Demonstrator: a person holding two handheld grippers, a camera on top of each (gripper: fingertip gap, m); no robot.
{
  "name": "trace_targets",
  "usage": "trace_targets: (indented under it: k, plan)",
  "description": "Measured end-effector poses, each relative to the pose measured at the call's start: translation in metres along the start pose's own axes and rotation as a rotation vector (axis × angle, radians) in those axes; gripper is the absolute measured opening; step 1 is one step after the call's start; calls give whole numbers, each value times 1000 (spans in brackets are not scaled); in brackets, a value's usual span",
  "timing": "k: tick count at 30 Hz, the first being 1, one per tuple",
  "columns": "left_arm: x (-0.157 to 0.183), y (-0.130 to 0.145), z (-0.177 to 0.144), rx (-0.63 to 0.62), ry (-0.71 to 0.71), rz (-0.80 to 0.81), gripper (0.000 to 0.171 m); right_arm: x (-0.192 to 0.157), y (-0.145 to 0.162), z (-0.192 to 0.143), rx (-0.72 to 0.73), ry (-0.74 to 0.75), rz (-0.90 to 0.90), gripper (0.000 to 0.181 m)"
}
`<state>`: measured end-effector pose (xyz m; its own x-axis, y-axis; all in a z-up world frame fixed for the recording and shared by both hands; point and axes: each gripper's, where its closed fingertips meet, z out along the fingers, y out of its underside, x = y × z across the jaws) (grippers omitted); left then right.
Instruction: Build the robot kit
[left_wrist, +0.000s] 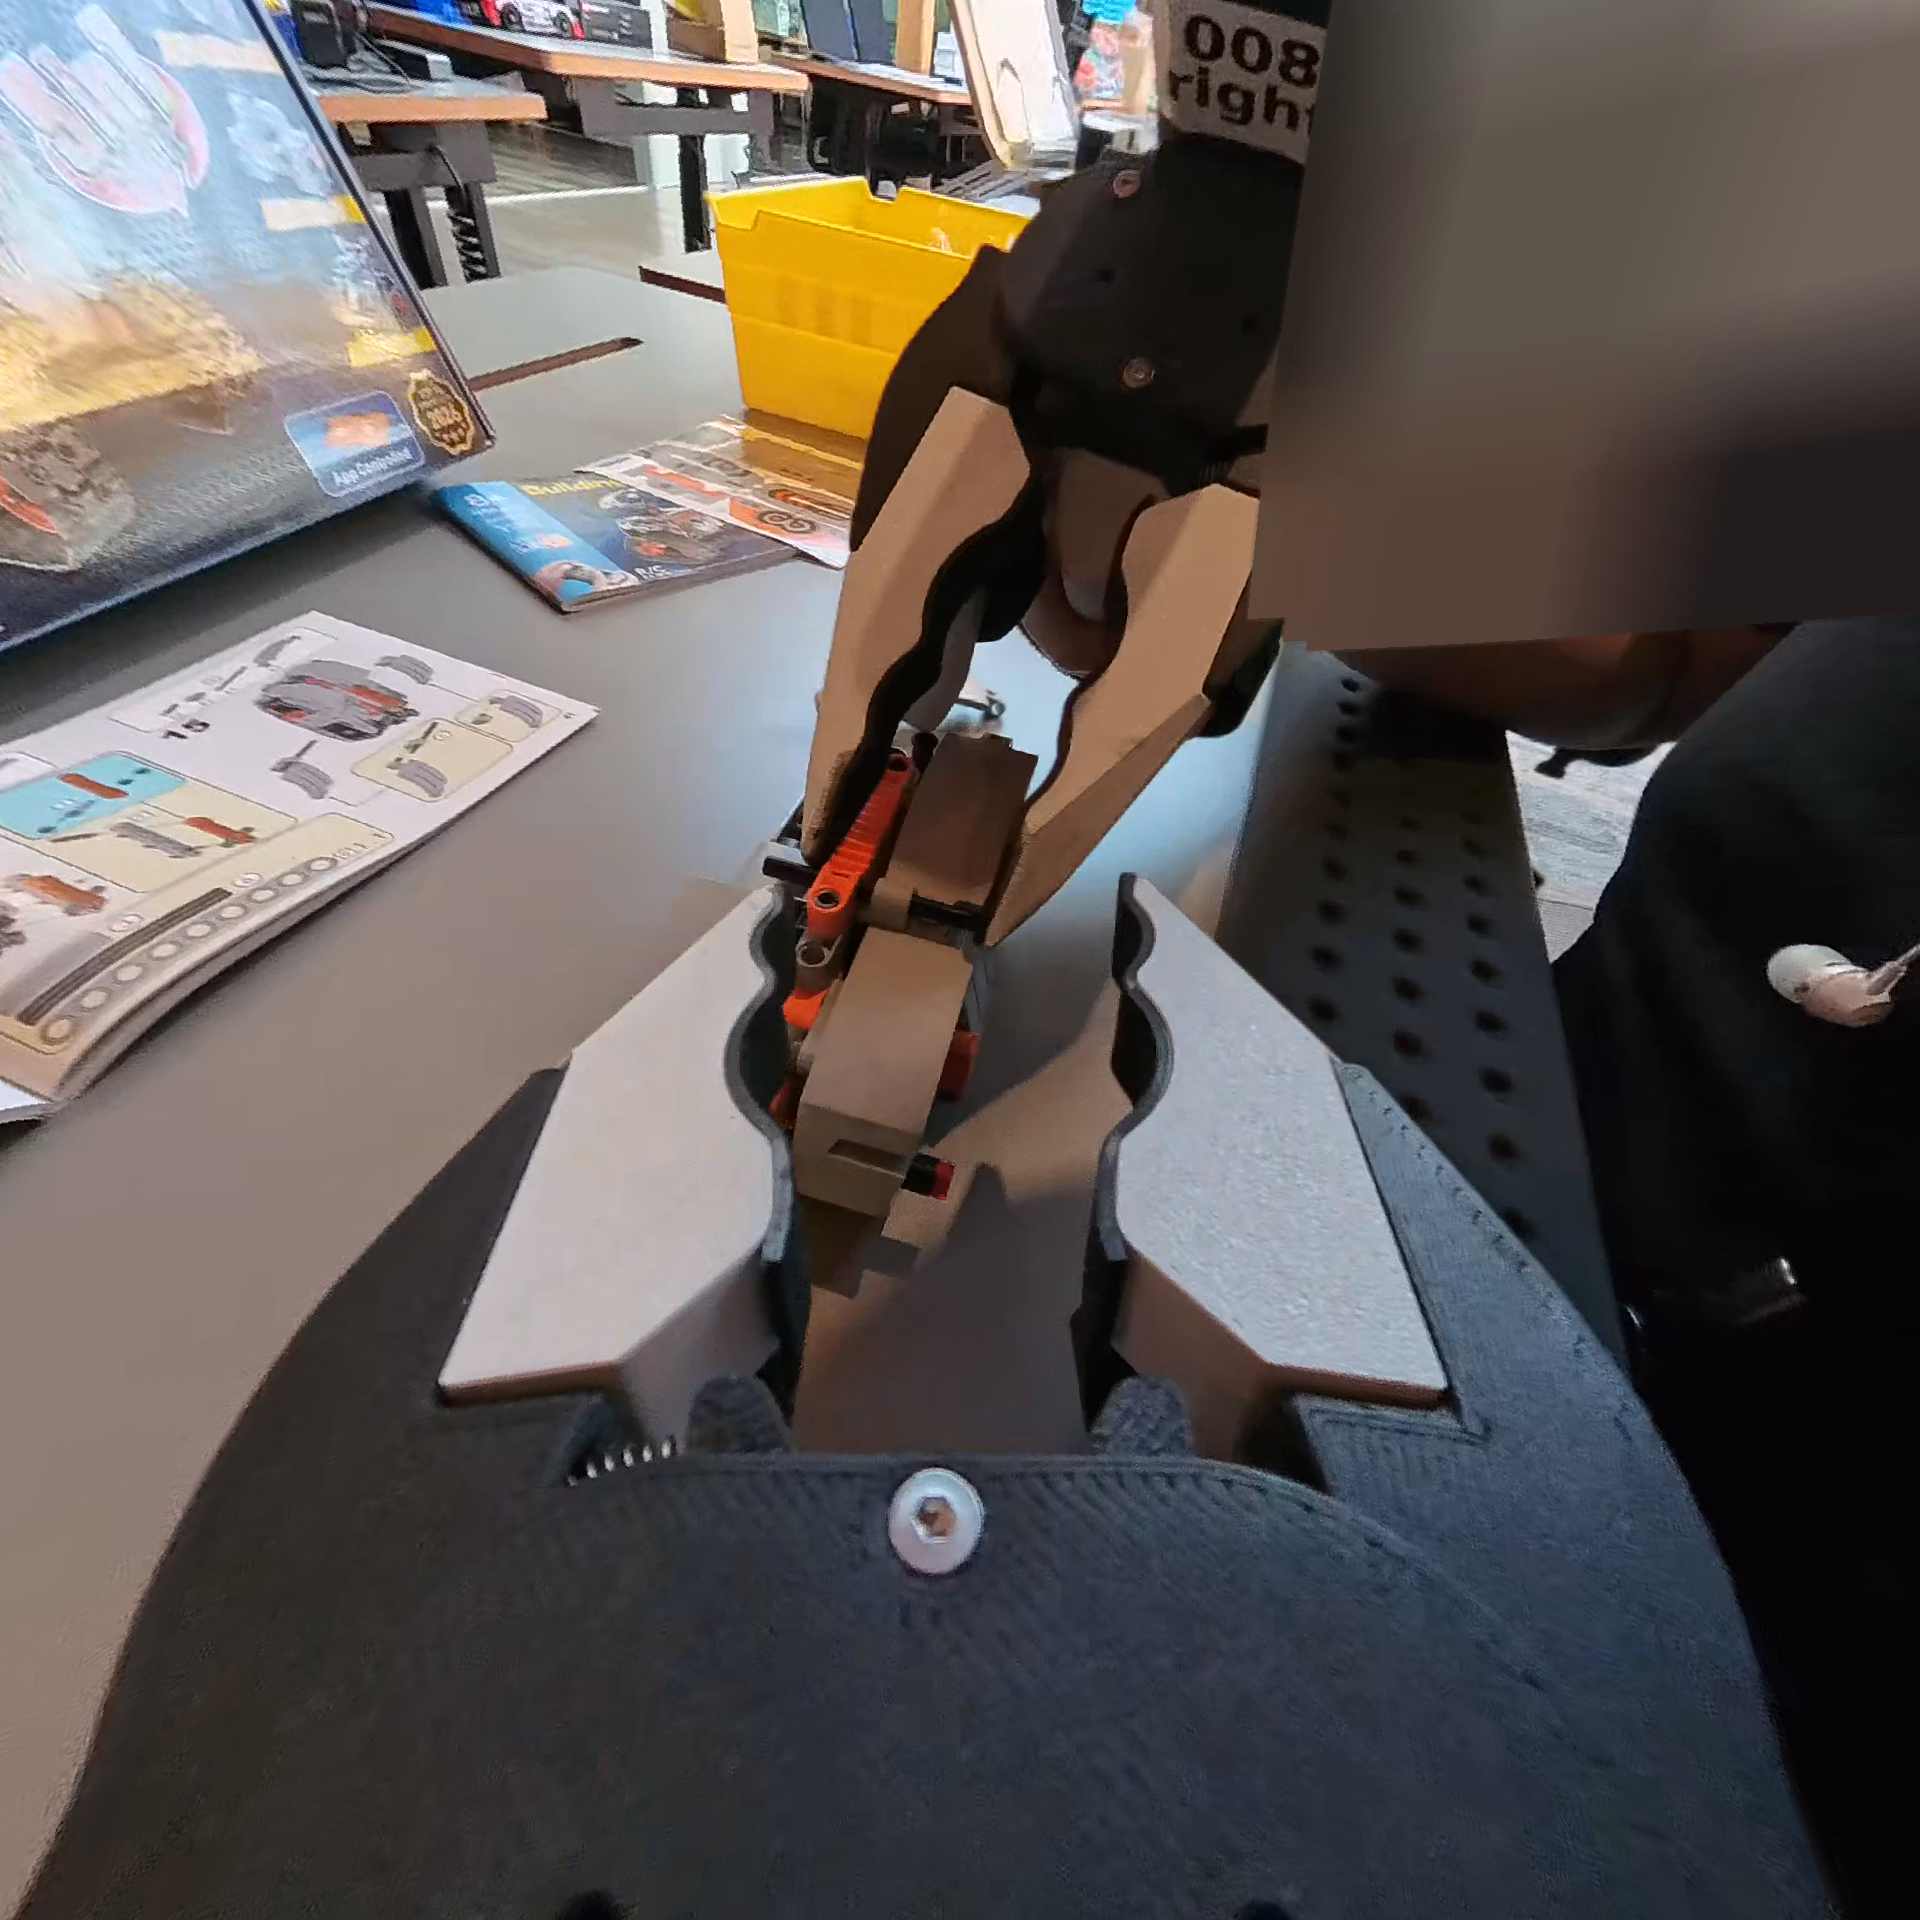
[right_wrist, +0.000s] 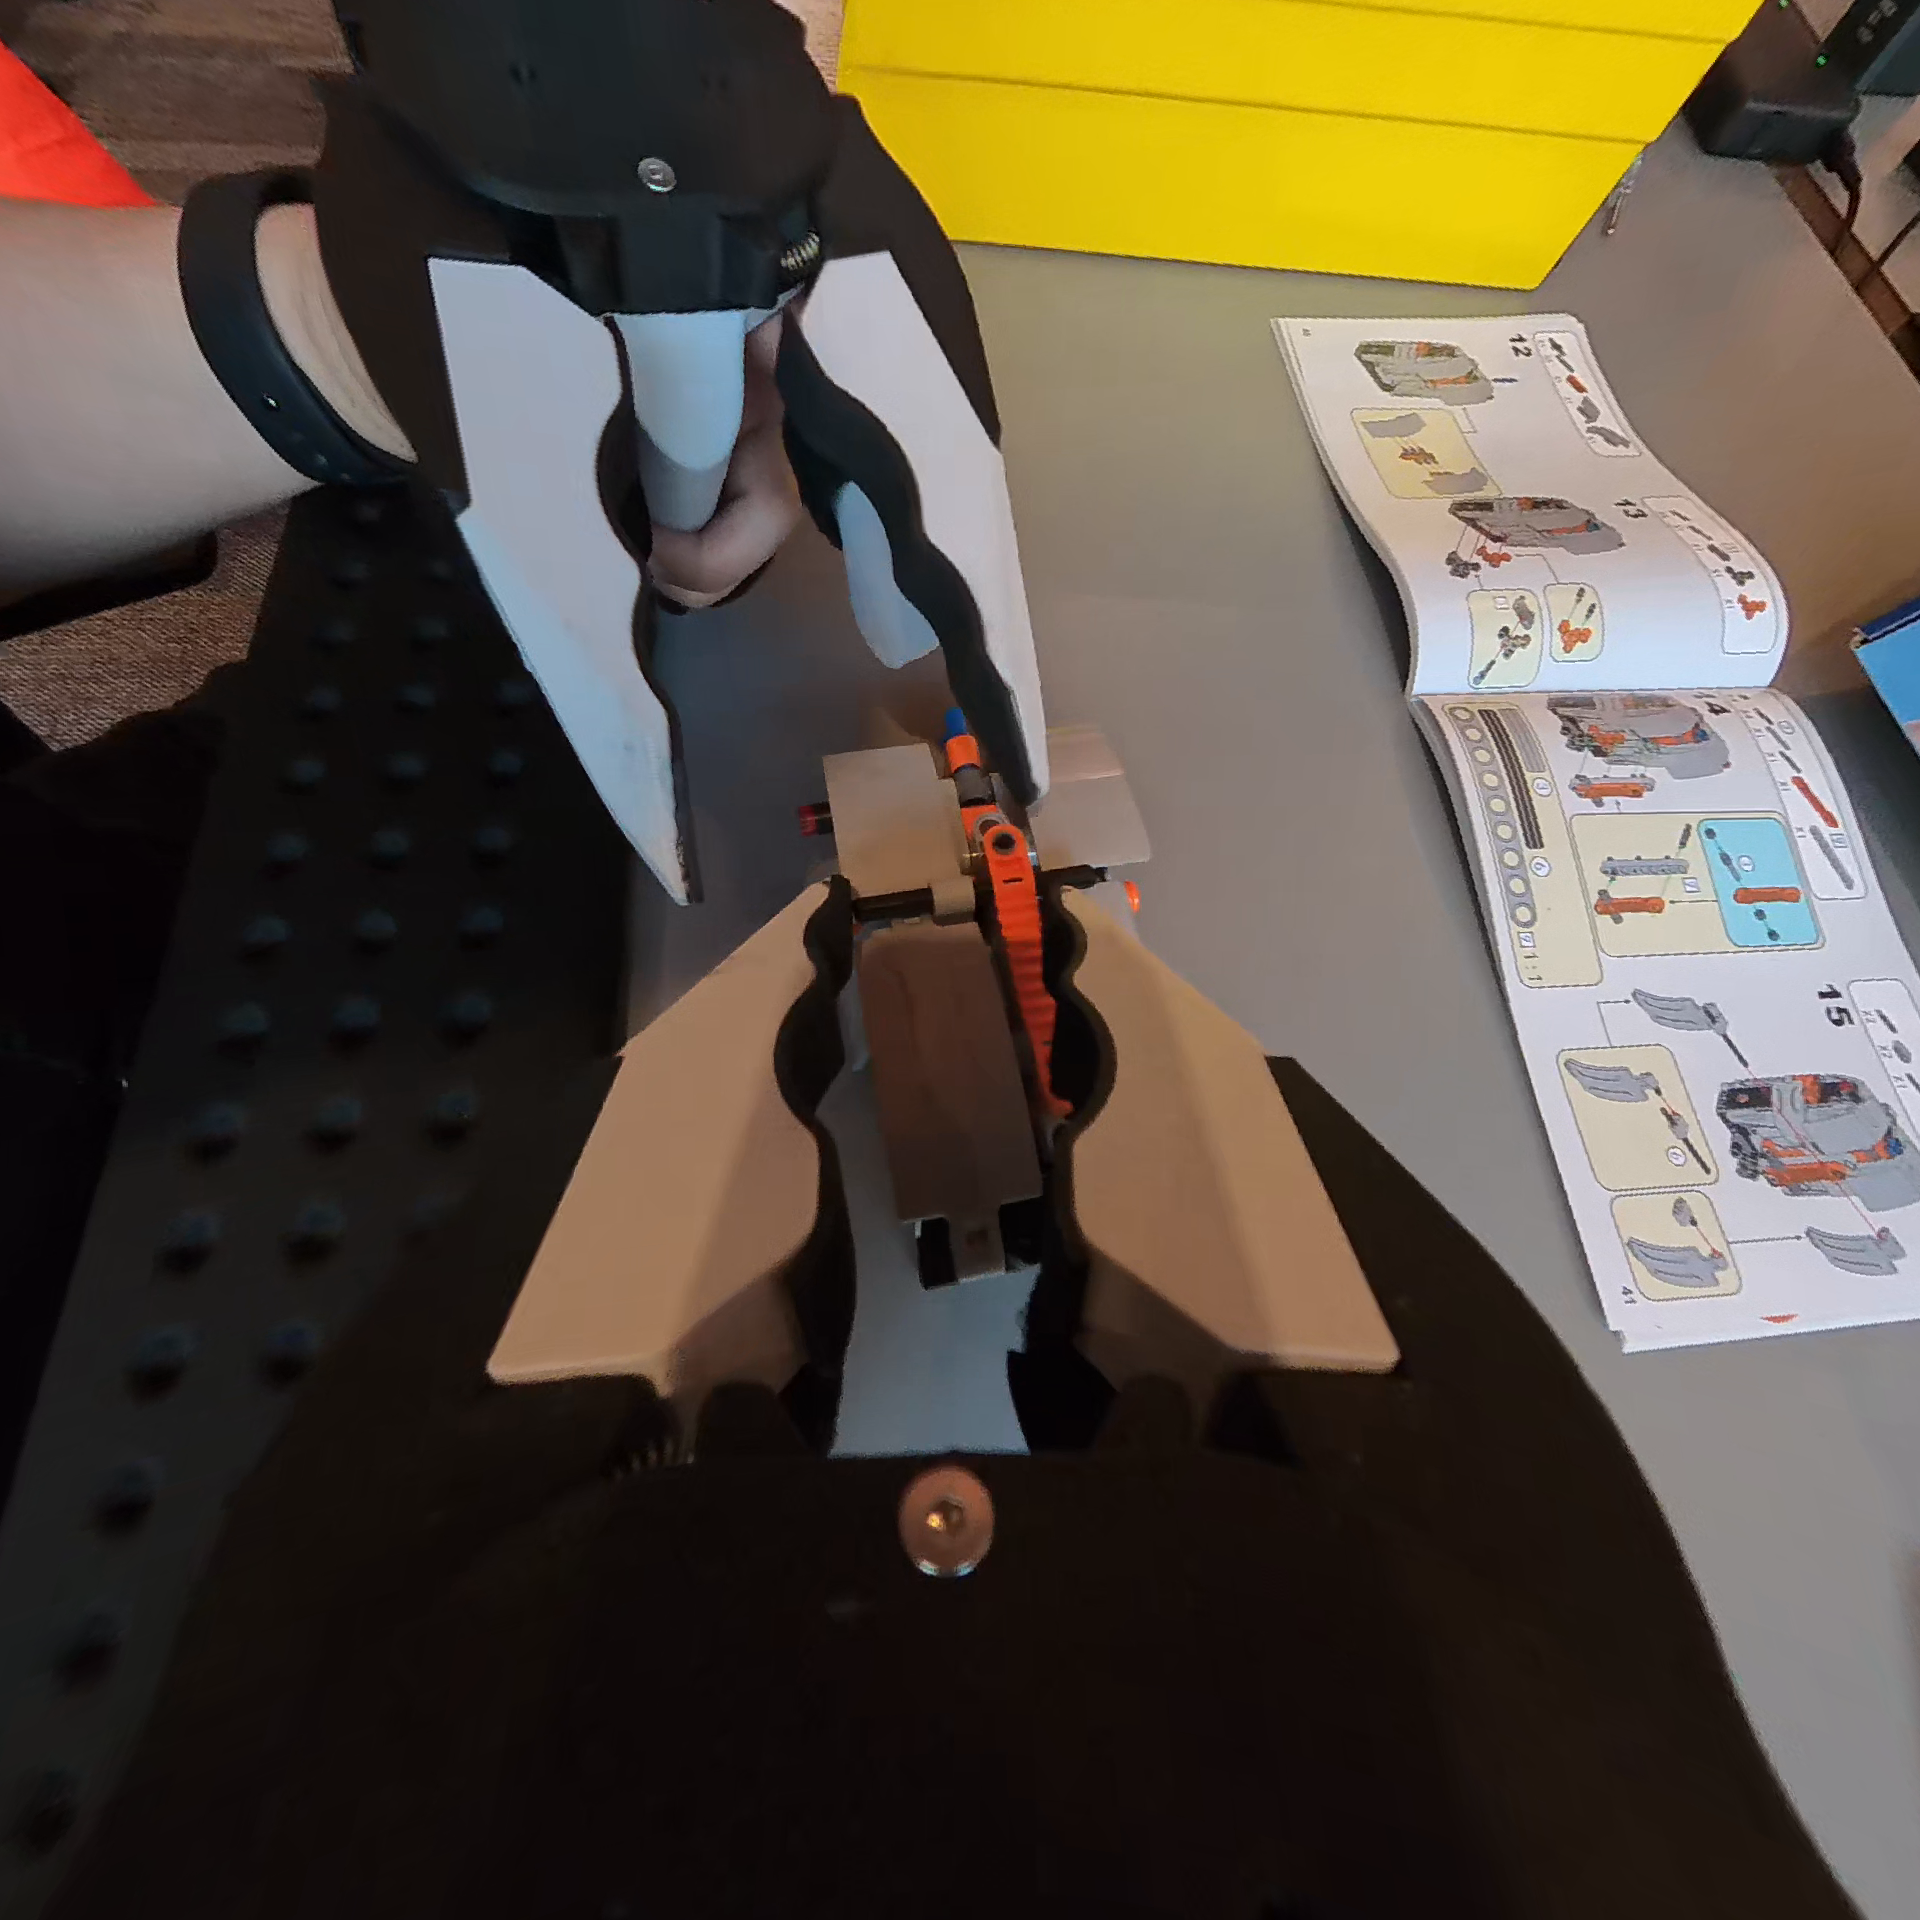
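Observation:
A small grey and orange brick model (left_wrist: 883, 1039) stands on the grey table (left_wrist: 312, 1143). It has a long orange toothed beam (left_wrist: 868, 821) on one side. My right gripper (right_wrist: 956, 899) is shut on the model (right_wrist: 940, 1081), its fingers pressing the grey panel and the orange beam (right_wrist: 1023, 966). In the left wrist view the right gripper (left_wrist: 914, 878) comes down from above onto the far end. My left gripper (left_wrist: 951, 904) is open around the near end, with one finger against the model. It also shows in the right wrist view (right_wrist: 852, 836).
An open instruction booklet (left_wrist: 260, 810) (right_wrist: 1662, 935) lies beside the model. A yellow bin (left_wrist: 831, 301) (right_wrist: 1247, 156) stands behind. A large printed box (left_wrist: 187, 291) leans at the far left, with more booklets (left_wrist: 623, 530) near it. A black studded board (left_wrist: 1392, 935) (right_wrist: 343, 935) lies on the other side. Both grippers' tips are close together, under 4 cm apart.

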<state>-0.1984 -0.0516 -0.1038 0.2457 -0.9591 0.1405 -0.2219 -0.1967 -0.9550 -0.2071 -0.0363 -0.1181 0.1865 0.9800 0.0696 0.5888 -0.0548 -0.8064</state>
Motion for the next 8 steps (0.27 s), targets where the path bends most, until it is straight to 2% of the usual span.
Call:
trace_targets:
  k: [3,8]
  plan:
    - [-2,3,3,-20,-13,5,67,0,1,0,-18,15,-31,35]
    - [1,9,7,-49,2,14,65,0,1,0,-16,16,-28,35]
